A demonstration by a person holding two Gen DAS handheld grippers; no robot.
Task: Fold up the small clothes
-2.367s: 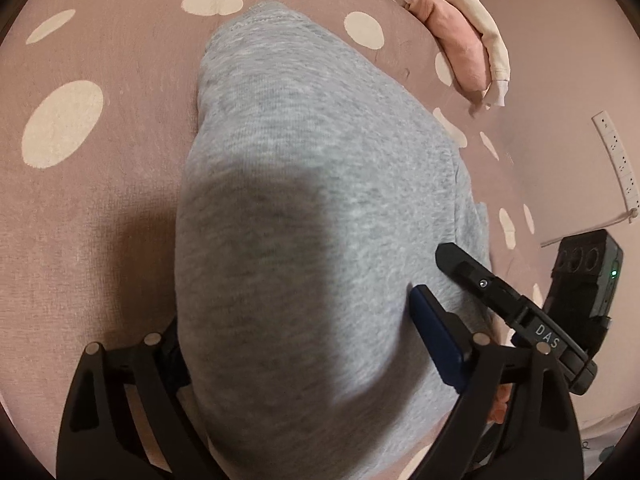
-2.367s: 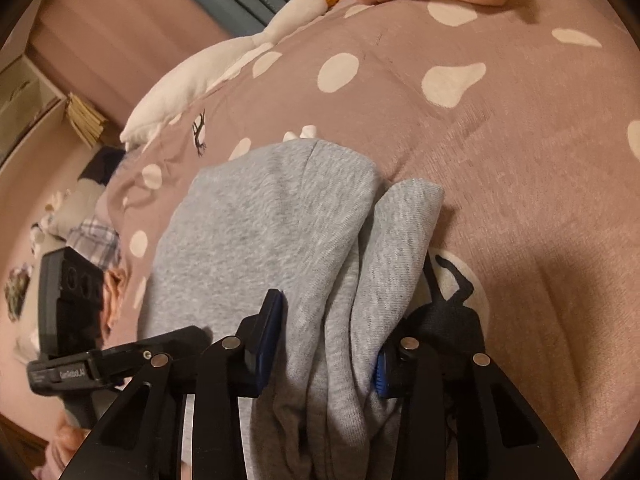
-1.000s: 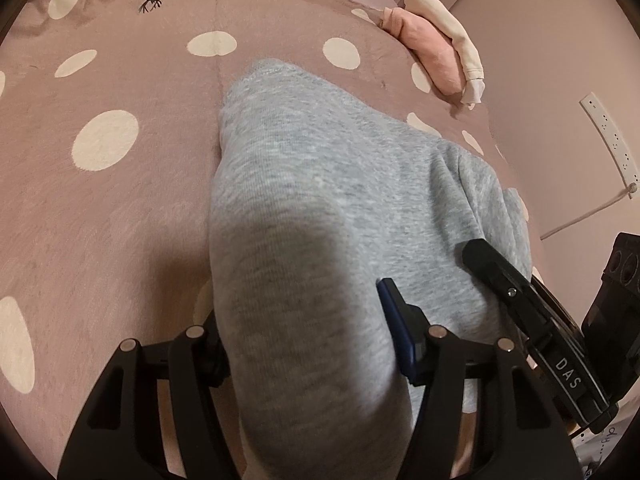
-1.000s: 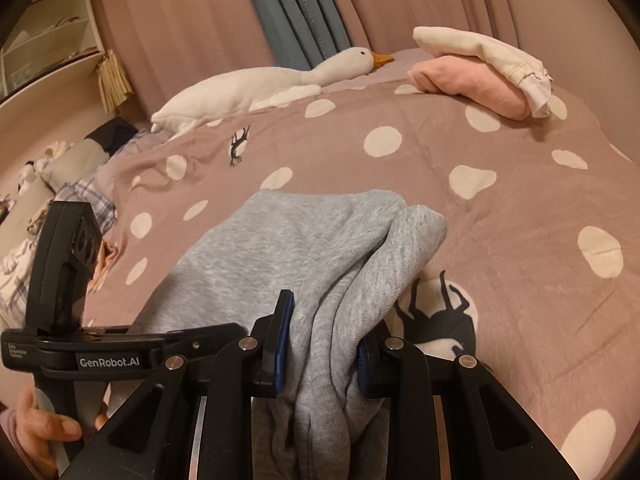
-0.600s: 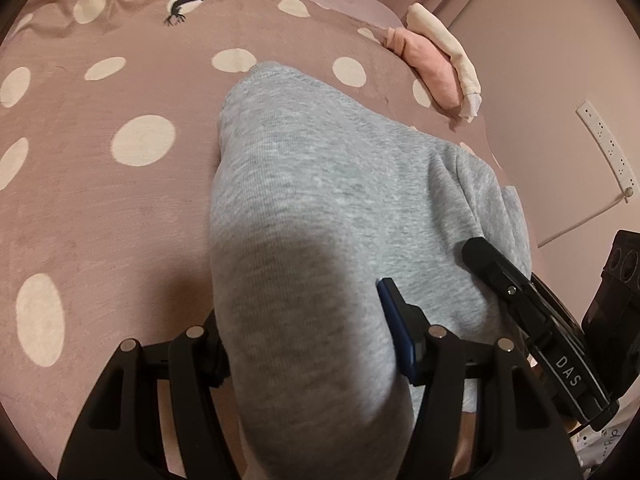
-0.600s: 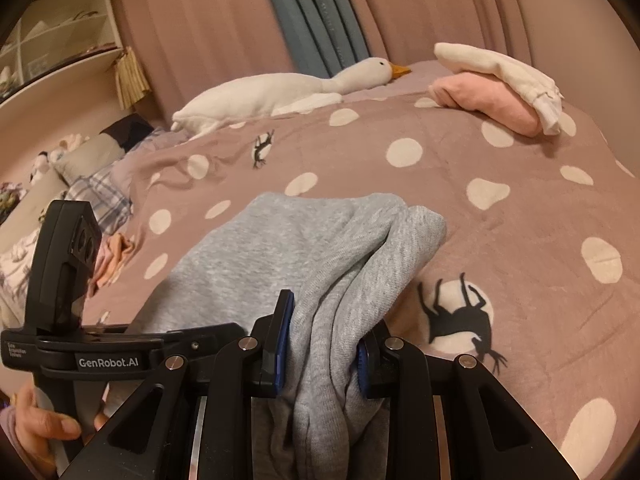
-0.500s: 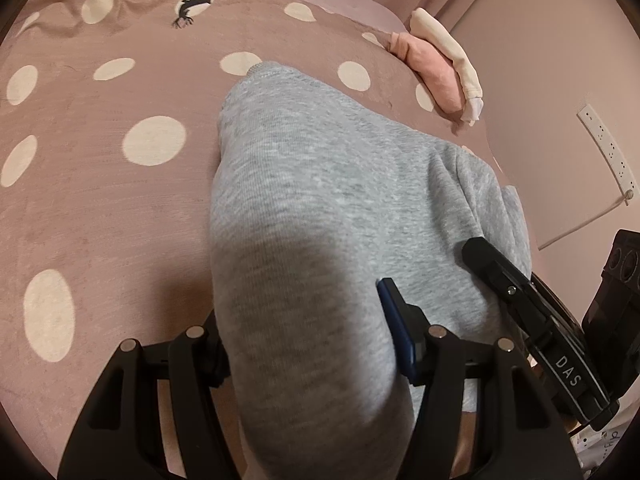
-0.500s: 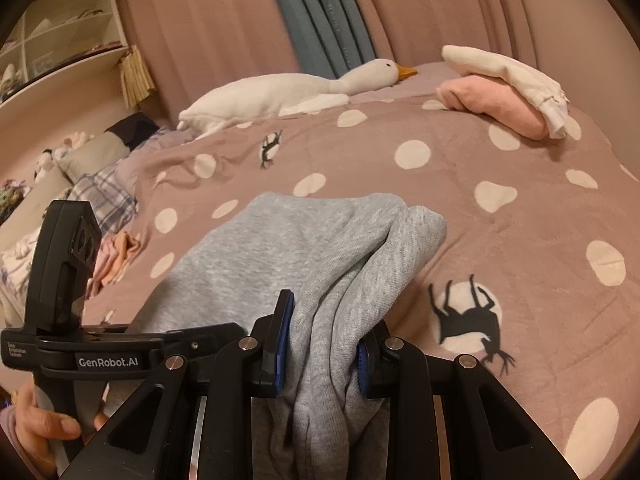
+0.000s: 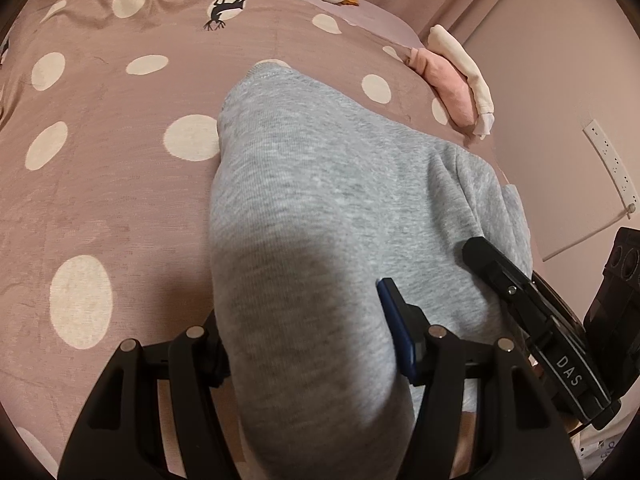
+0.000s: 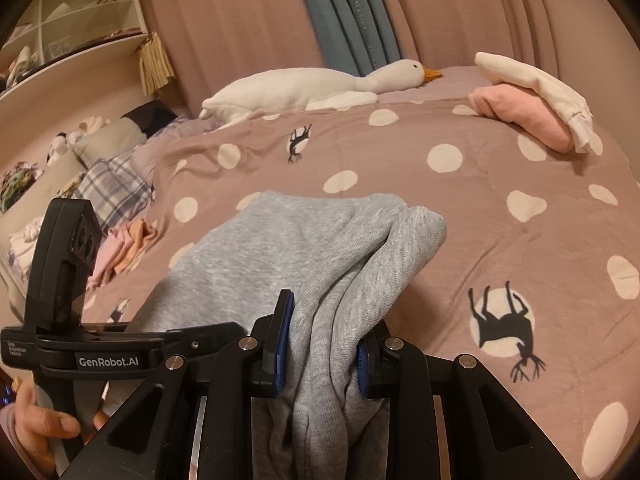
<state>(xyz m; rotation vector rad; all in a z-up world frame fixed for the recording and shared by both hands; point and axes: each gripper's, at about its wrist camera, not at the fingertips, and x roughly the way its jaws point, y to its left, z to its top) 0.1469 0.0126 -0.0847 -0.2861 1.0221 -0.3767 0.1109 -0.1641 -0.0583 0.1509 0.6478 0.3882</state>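
A grey knit garment (image 9: 320, 208) hangs folded between both grippers above the dotted pink bedspread (image 9: 100, 184). My left gripper (image 9: 308, 328) is shut on a thick fold of it; the left pad is hidden behind the cloth, the blue right pad (image 9: 394, 320) presses its side. In the right wrist view my right gripper (image 10: 322, 344) is shut on a bunched edge of the grey garment (image 10: 280, 256), blue pads on both sides. The other gripper's body (image 10: 60, 280) shows at the left, held by a hand (image 10: 36, 424).
A folded pink and cream stack (image 10: 532, 104) lies at the bed's far right. A white plush goose (image 10: 320, 84) lies along the back. Loose clothes (image 10: 120, 244) and pillows sit at the left. A power strip (image 9: 612, 164) hangs on the wall.
Both grippers moved back and a little up with the garment still held; more of the bedspread, the goose and the curtains has come into view.
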